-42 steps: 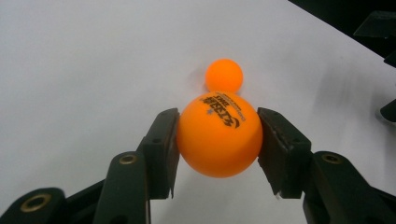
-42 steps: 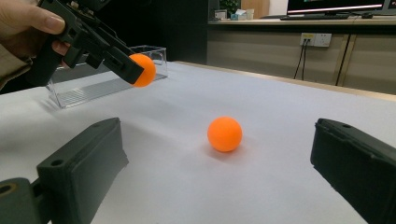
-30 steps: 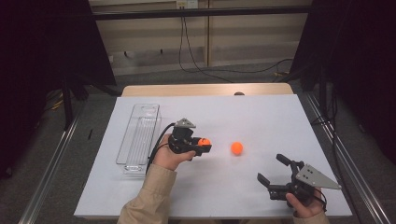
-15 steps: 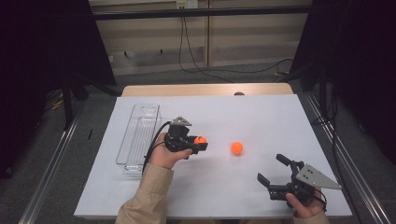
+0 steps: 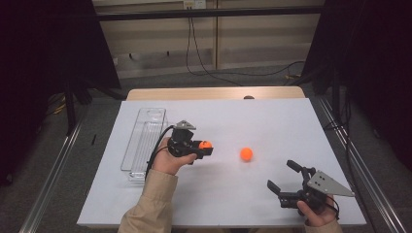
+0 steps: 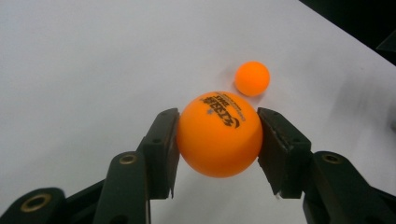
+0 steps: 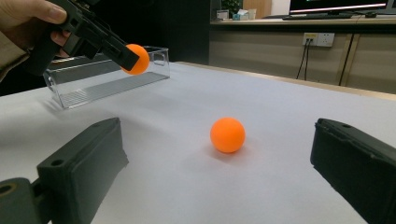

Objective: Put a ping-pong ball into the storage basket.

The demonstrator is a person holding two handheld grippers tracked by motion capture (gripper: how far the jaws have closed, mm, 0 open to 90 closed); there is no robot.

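Left gripper (image 5: pixel 206 145) clamped the orange ball (image 6: pixel 218 134) squarely; carry level to clear tray (image 5: pixel 144 141). Right gripper (image 5: pixel 286 177) gaped empty.

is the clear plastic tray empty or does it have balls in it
Empty: the clear plastic tray shows only its ribbed floor; one orange ball is in the left tongs.

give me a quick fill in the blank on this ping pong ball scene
1. The left claw is shut on an ____ ball.
2. The loose ball lies on the ____ table cover.
3. The right claw has its jaws ____.
4. The clear tray holds ____ balls.

Missing: orange; white; open; no
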